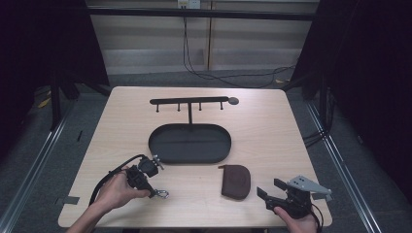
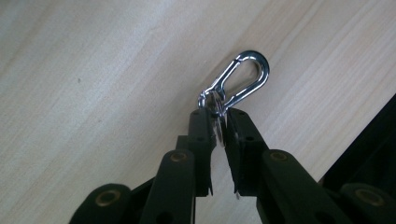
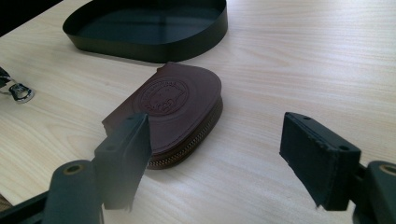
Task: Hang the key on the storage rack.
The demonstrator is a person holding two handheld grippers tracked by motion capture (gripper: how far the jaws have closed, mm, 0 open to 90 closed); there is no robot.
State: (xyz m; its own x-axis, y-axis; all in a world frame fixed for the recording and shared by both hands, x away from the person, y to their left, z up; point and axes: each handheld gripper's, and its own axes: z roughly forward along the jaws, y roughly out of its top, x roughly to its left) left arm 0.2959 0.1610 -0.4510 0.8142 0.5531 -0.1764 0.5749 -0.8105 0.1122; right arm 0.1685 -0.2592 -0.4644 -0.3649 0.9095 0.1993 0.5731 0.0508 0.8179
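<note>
- The high view is dim and grainy; its left and right sides sink into near black, and only the desk [image 1: 272, 126] is evenly lit.
- Light falls from above, leaving soft, short shadows.
- The carabiner [image 2: 243, 79] throws bright glare.
- The left gripper view is sharp on the metal.
- The right gripper view blurs its own near jaws.

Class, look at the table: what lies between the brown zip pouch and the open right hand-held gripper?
Nothing: in the right gripper view, bare tabletop separates the brown zip pouch from the right hand-held gripper.
</note>
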